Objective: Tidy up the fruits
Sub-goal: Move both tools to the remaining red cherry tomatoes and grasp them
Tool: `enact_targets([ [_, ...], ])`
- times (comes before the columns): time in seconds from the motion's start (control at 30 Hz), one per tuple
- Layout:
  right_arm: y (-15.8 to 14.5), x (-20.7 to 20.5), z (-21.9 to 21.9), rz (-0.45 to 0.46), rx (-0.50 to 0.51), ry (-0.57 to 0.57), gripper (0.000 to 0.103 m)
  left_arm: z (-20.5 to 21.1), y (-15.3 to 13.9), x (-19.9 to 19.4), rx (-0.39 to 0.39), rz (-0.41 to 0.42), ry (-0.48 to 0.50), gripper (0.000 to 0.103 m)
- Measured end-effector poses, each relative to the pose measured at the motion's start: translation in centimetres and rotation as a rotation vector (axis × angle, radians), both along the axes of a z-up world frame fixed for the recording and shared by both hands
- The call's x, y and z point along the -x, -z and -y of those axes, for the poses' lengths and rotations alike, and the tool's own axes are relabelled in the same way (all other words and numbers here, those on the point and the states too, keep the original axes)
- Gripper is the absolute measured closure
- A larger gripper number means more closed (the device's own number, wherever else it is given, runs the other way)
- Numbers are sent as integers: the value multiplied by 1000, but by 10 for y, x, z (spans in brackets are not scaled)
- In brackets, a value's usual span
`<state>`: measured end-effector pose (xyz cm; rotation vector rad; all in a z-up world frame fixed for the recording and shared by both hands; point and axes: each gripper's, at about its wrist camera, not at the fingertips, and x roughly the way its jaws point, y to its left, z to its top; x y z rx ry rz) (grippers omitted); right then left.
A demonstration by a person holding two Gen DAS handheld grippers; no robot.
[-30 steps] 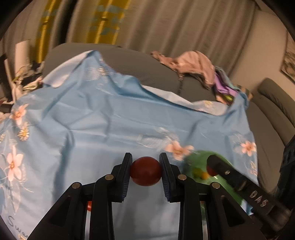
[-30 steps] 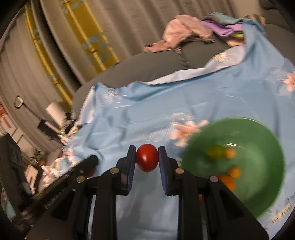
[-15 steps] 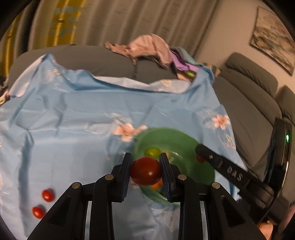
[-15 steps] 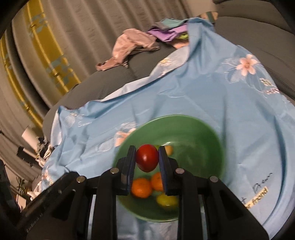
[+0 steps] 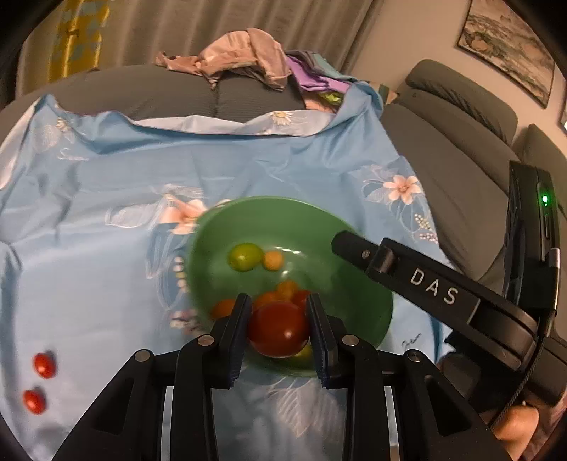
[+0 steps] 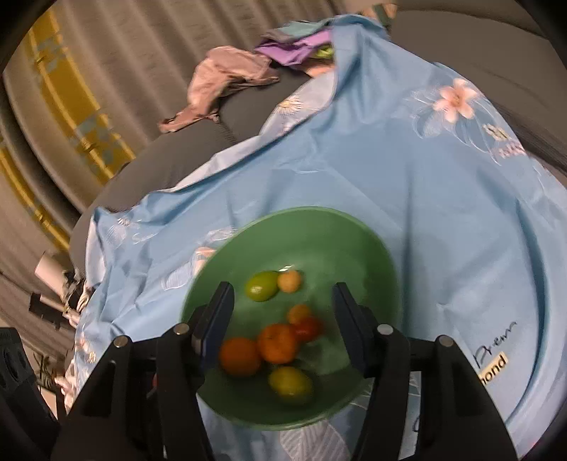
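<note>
- While the left gripper [image 5: 278, 328] hangs over the near side of the green bowl [image 5: 340, 298], its fingers [image 5: 236, 329] pinch a dark red tomato [image 5: 278, 329] from both sides, so that fruit is up in the air and not in the bowl.
- Over the same bowl [image 6: 319, 227] the right gripper [image 6: 281, 319] has its fingers [image 6: 216, 319] spread; the jaws have just been opening and nothing is caught between them.
- Down in the bowl, seen from the right wrist, lie two orange fruits [image 6: 258, 349] touching each other, a small red tomato [image 6: 307, 328] pressed against the farther one, a small orange one [image 6: 299, 313] just behind it, and a yellow-green fruit [image 6: 290, 381] nearest the camera.
- Toward the far side of the bowl a green tomato [image 6: 263, 285] sits beside a pale orange one [image 6: 289, 281], apart from the near cluster.
- Left of the bowl, well apart from it, two small red tomatoes [image 5: 39, 383] lie on the cloth, one just behind the other.
- Under it all is a light blue flowered sheet [image 5: 106, 184], wrinkled, spread over a grey sofa [image 5: 443, 152].
- At the back of the sofa a heap of pink and purple clothes [image 5: 248, 60] is piled up, with grey curtains [image 5: 212, 25] behind.
- On the wall at the right hangs a framed picture [image 5: 510, 46].
</note>
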<state>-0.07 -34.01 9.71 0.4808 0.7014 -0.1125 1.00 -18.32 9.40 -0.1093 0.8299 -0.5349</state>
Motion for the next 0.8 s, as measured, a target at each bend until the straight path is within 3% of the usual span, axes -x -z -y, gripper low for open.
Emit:
enact_targets([
  [0.17, -7, -14, -50, 44, -45, -226, 45, -77, -10, 18, -108, 8, -221, 73],
  [0.3, -4, -29, -127, 30, -21, -467, 45, -160, 15, 33, -212, -87, -467, 73],
  [0.37, 8, -38, -173, -21, -3, -585, 47, -192, 30, 39, -228, -139, -560, 73],
  [0.43, 24, -45, -207, -72, 17, -659, 53, -205, 40, 40, -200, -181, -569, 73],
  [0.53, 45, -51, -237, -140, 21, -740, 59, -206, 48, 41, -175, -182, -529, 73],
  [0.73, 77, -62, -262, -245, 65, -789, 66, -197, 69, 31, -199, -235, -500, 73],
  [0.8, 81, -66, -267, -259, 63, -805, 66, -197, 69, 29, -223, -206, -519, 73],
])
